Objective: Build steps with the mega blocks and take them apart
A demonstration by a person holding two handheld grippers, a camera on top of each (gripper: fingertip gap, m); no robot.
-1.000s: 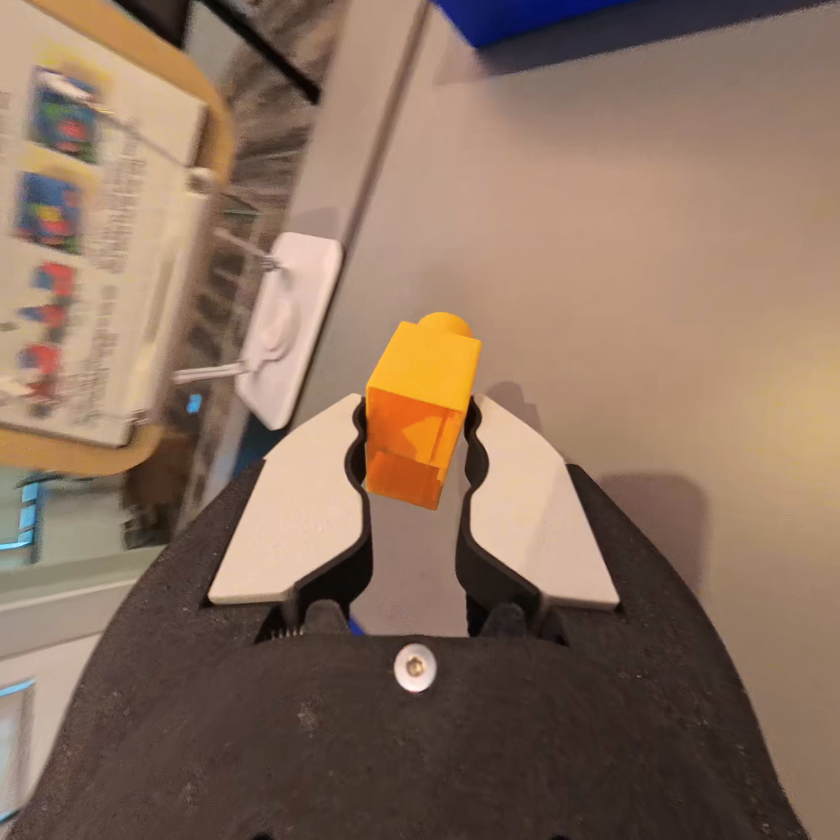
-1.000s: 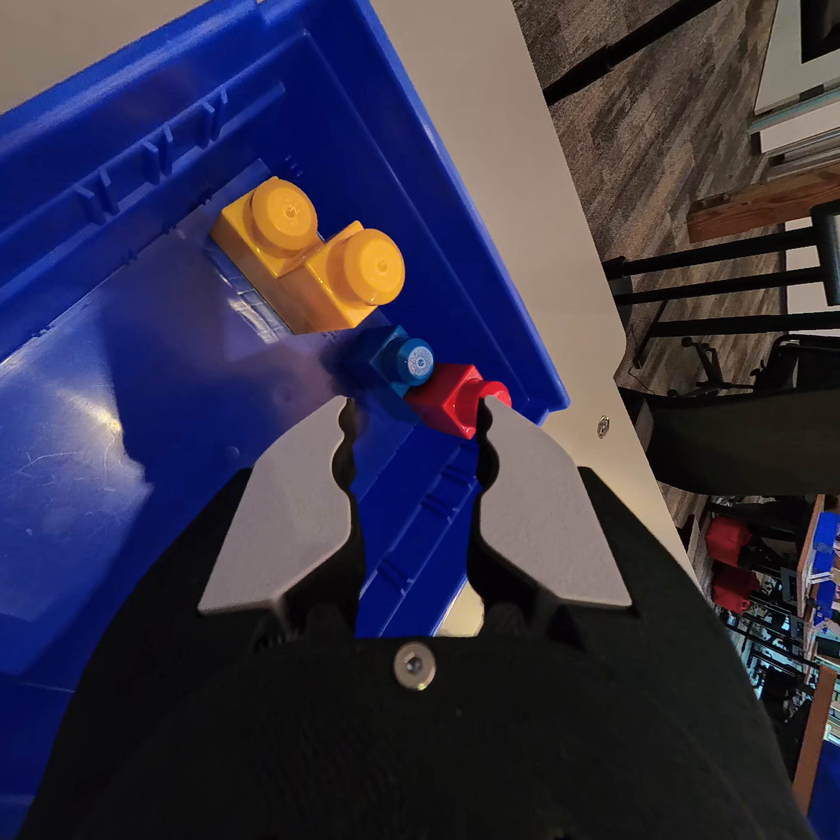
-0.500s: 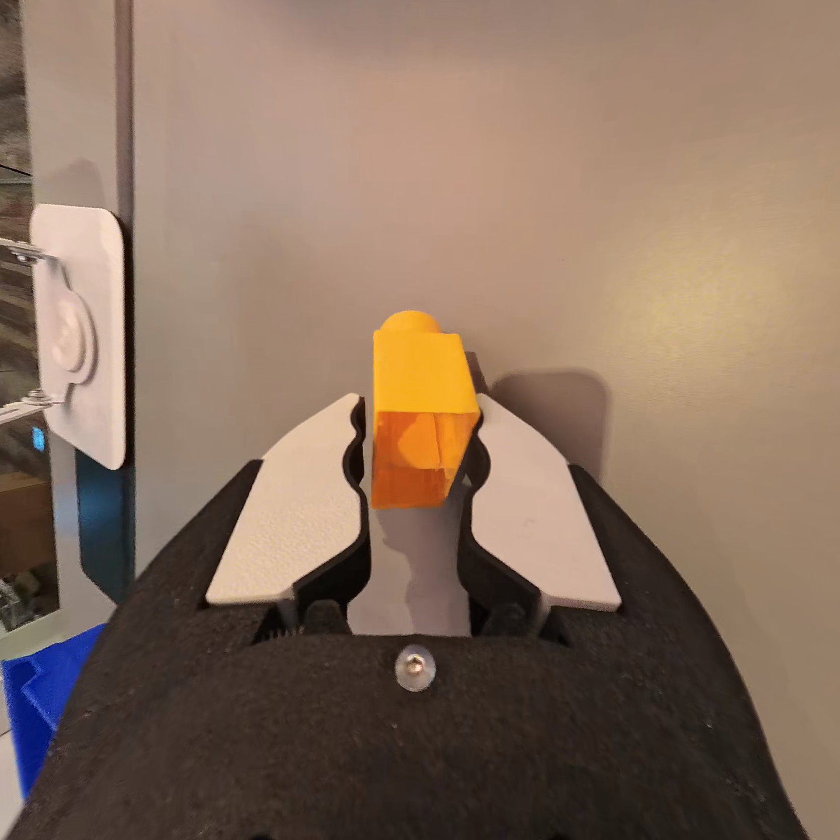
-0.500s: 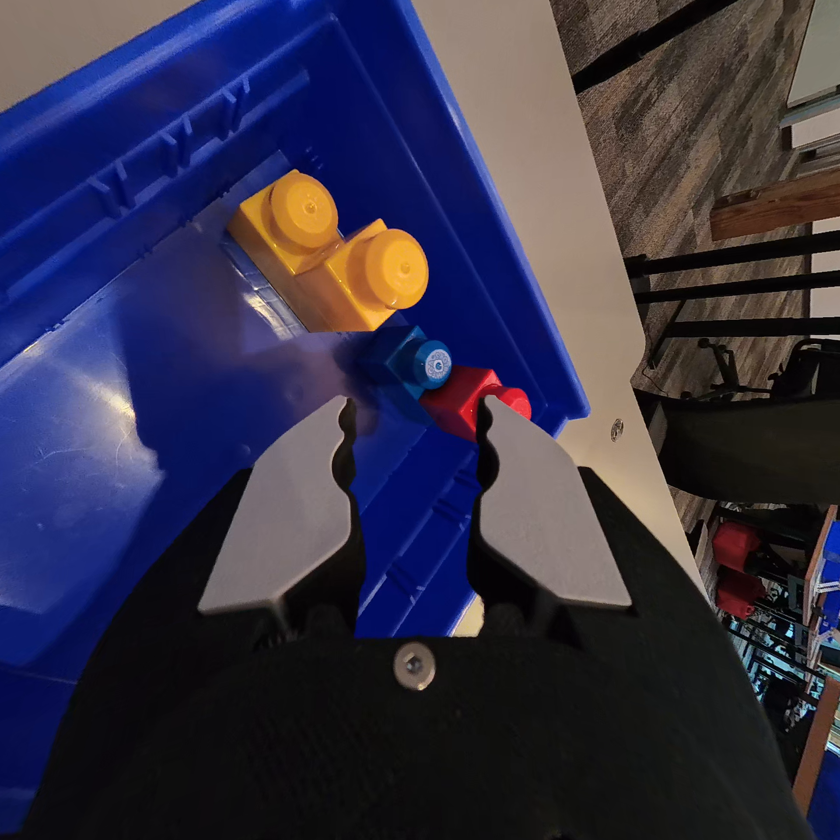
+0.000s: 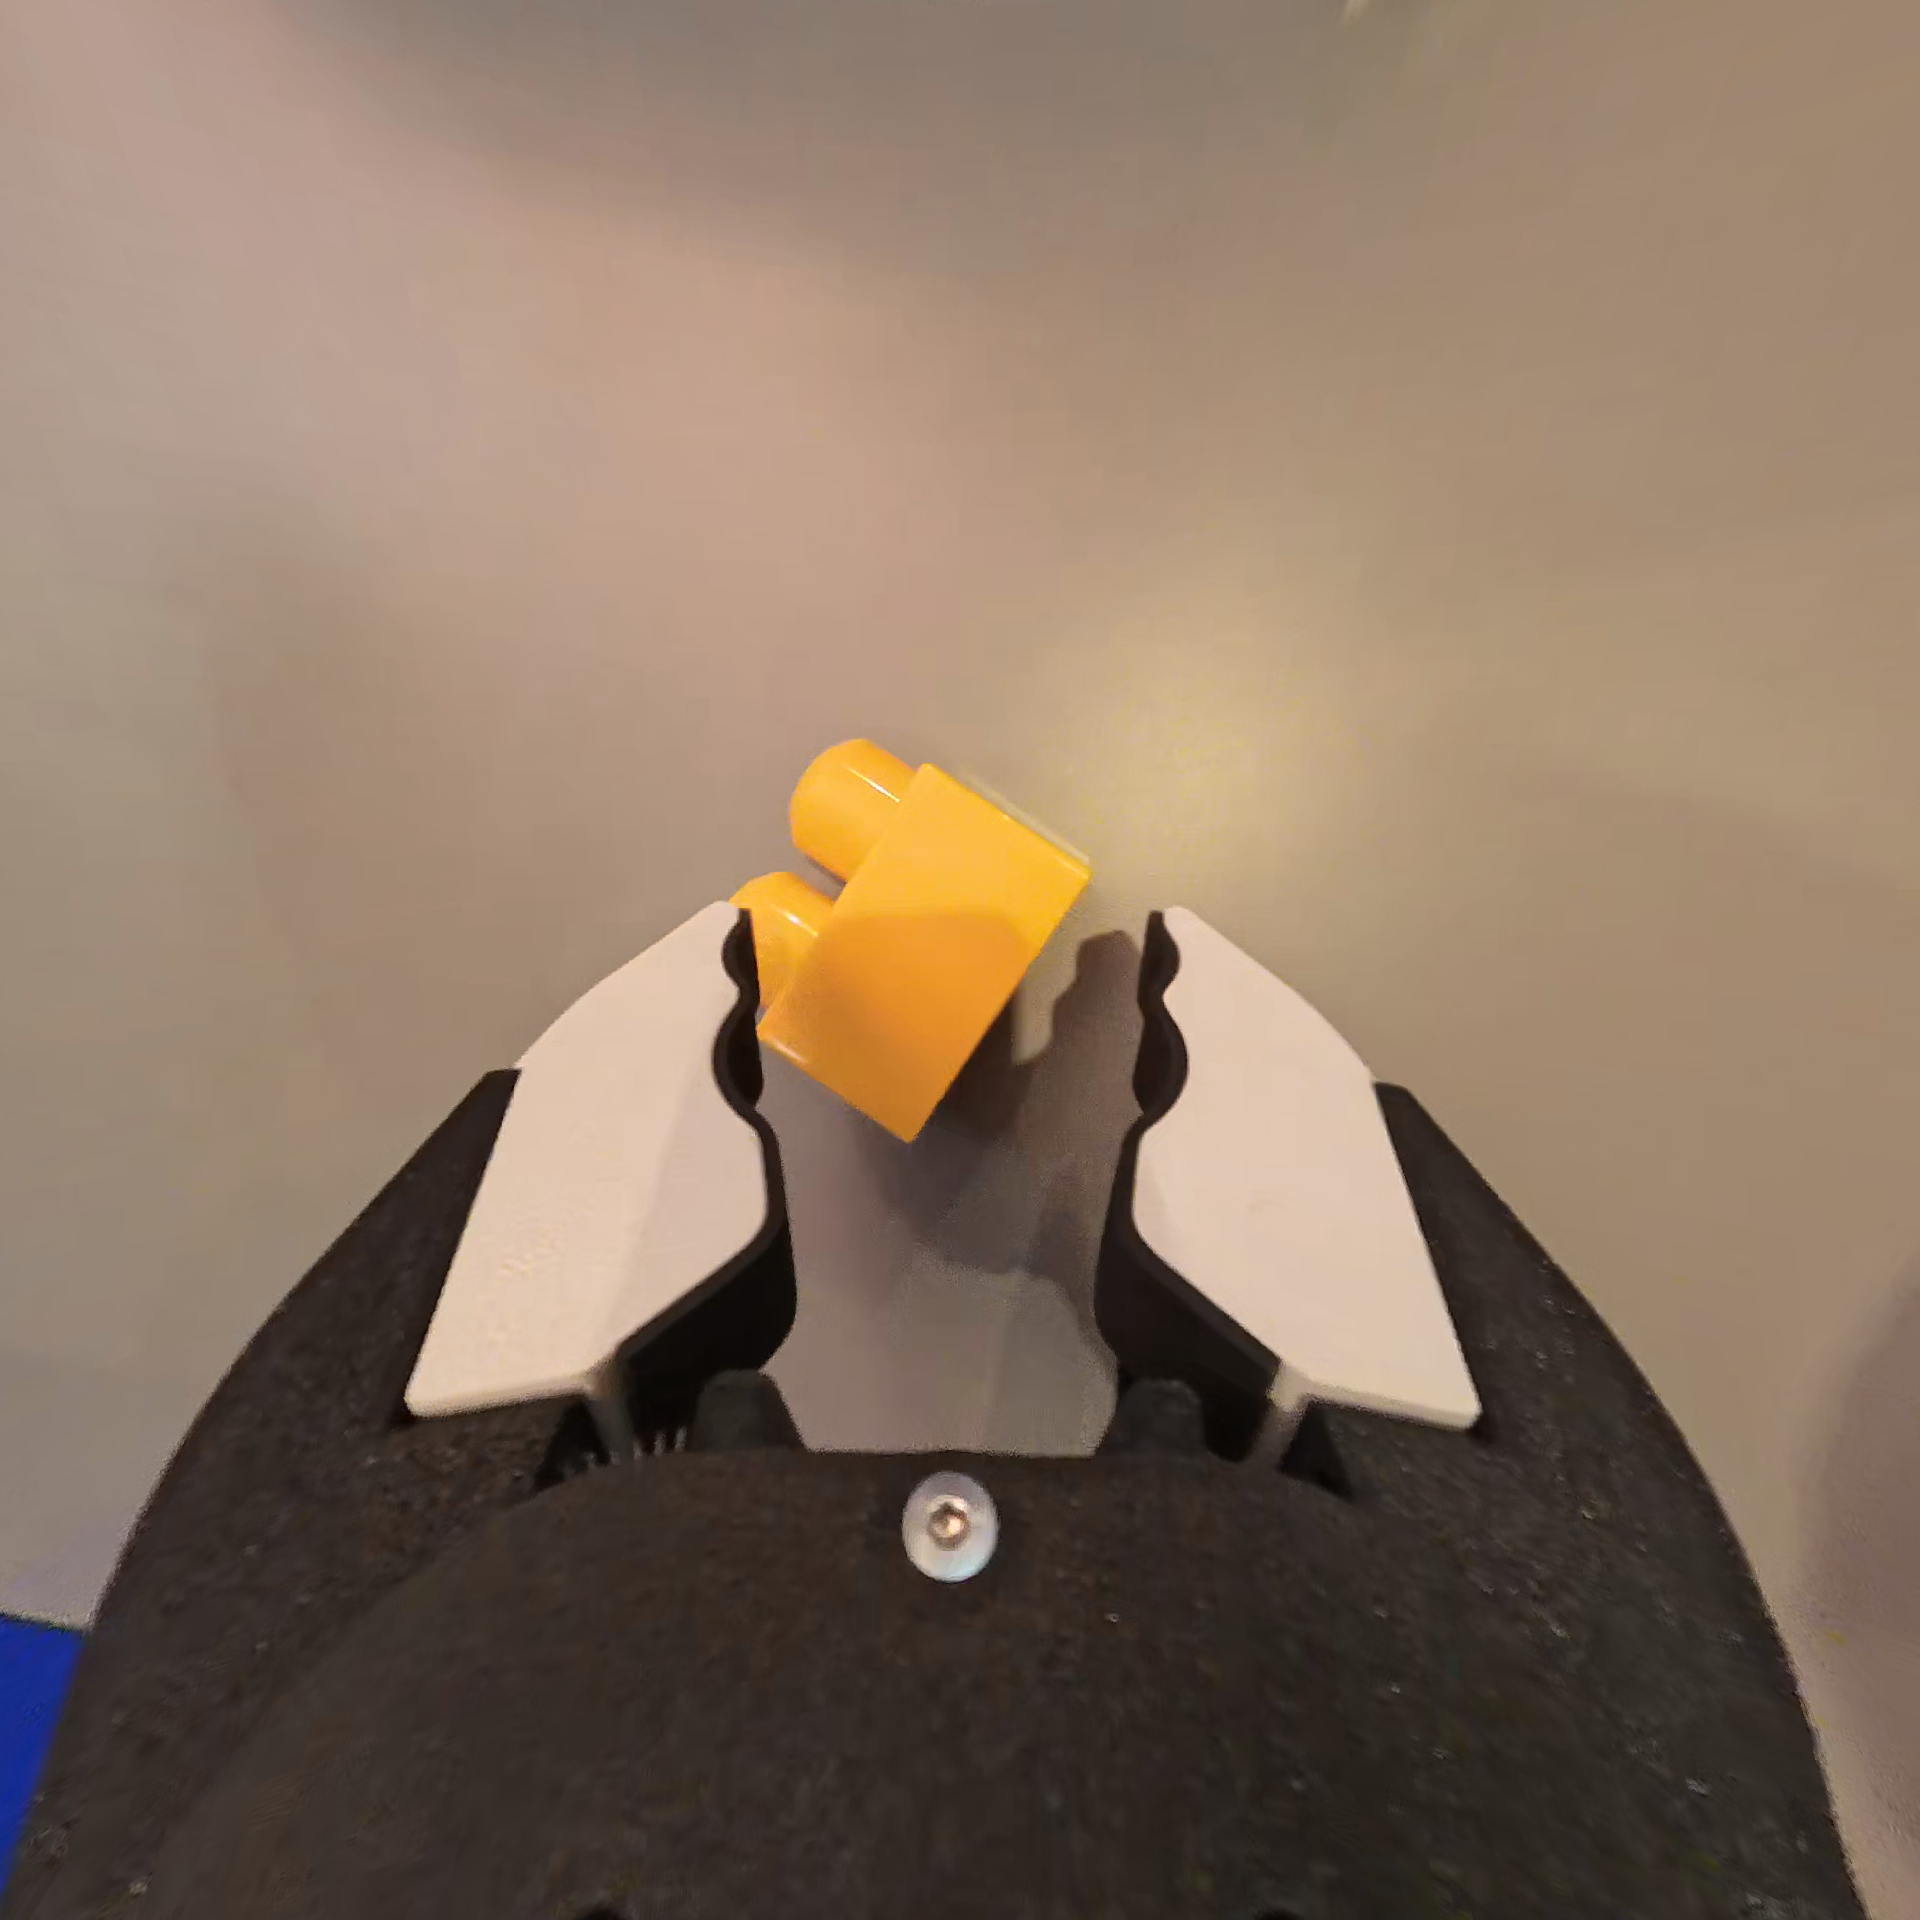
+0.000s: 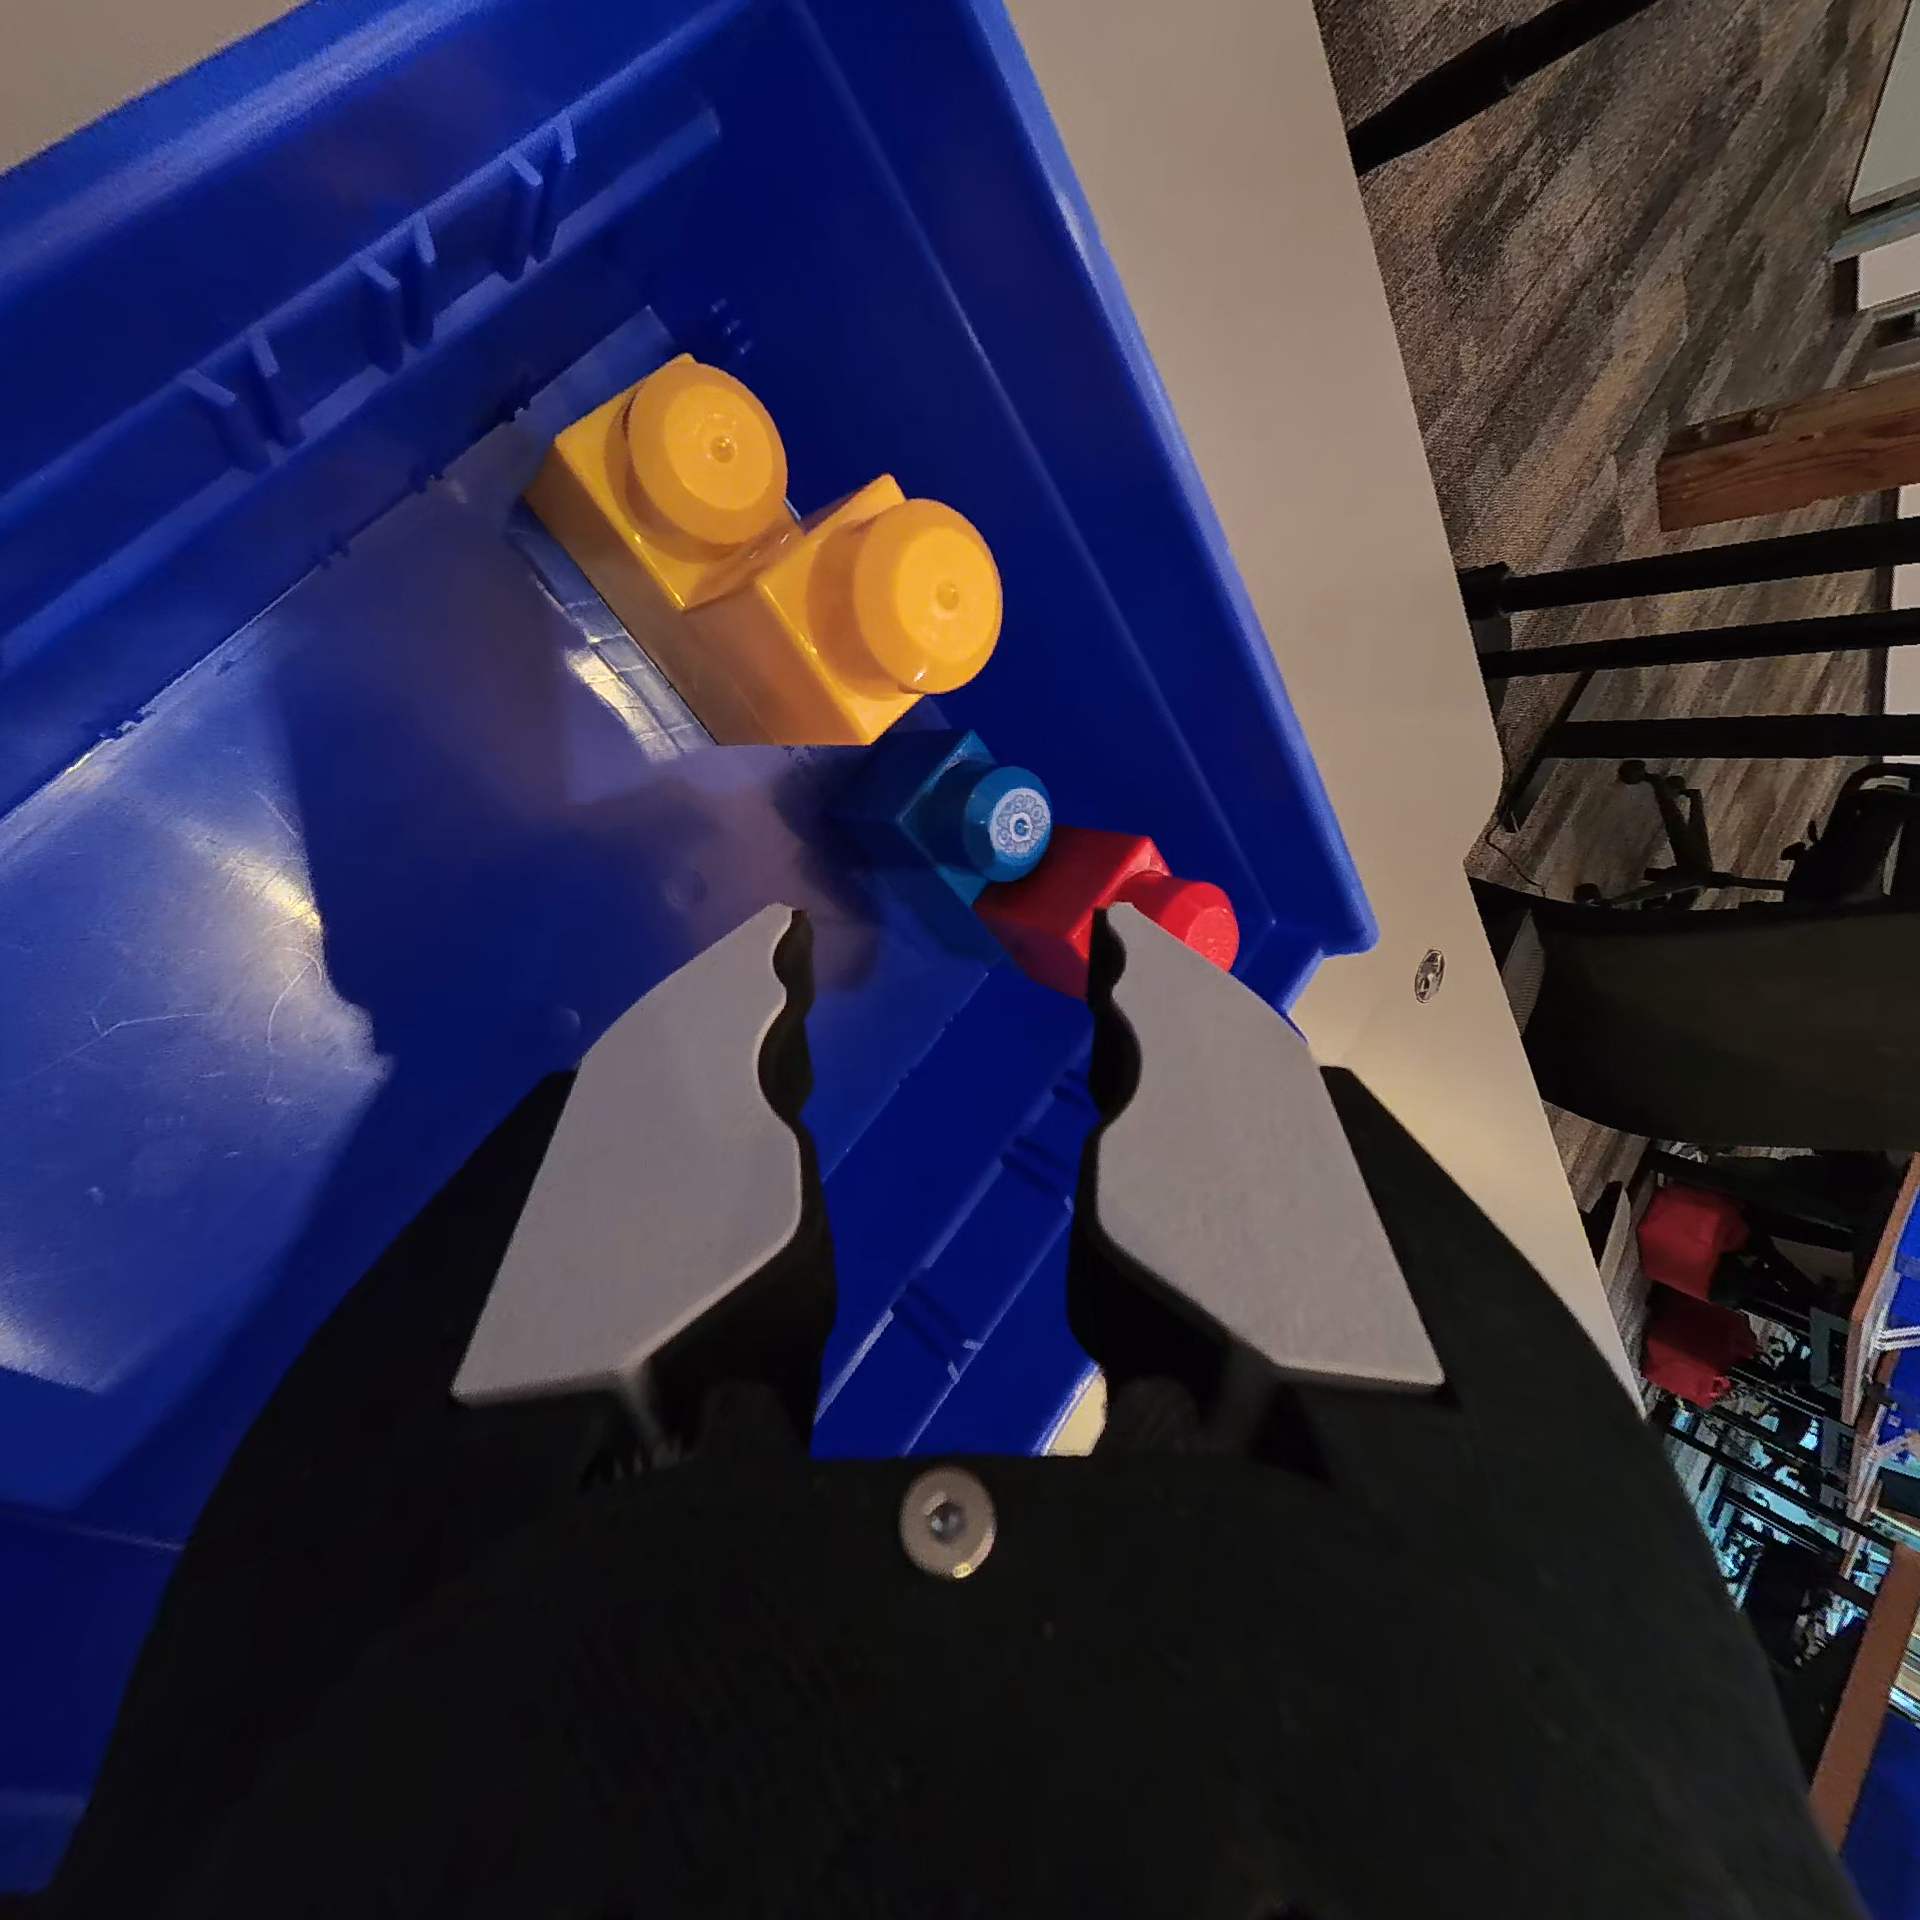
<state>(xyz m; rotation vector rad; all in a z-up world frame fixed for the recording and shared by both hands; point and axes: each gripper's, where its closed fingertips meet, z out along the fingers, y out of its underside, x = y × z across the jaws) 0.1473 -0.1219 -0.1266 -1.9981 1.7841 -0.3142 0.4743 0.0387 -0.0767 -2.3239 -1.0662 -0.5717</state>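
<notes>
In the left wrist view a yellow two-stud block [image 5: 914, 956] lies tilted between the open fingers of my left gripper [image 5: 940, 920], close to the left fingertip and apart from the right one. It looks loose over the beige table [image 5: 1351, 520]. In the right wrist view my right gripper [image 6: 945, 920] is open and empty above a blue bin [image 6: 312, 831]. In the bin lie a yellow two-stud block [image 6: 769, 551], a small blue block [image 6: 956, 821] and a small red block [image 6: 1101, 904], partly behind my right fingertip.
The bin's near right corner [image 6: 1340, 925] sits close to the table edge [image 6: 1455, 883]. Beyond the edge are carpet, black chair legs [image 6: 1662, 644] and shelves. A blue corner [image 5: 31, 1704] shows at the lower left of the left wrist view. The left gripper's tips are roughly 35 cm from the right gripper's.
My left gripper has opened and let go of the yellow block, which has turned and tilted. The left view swung over bare table. My right gripper moved slightly relative to the bin.
</notes>
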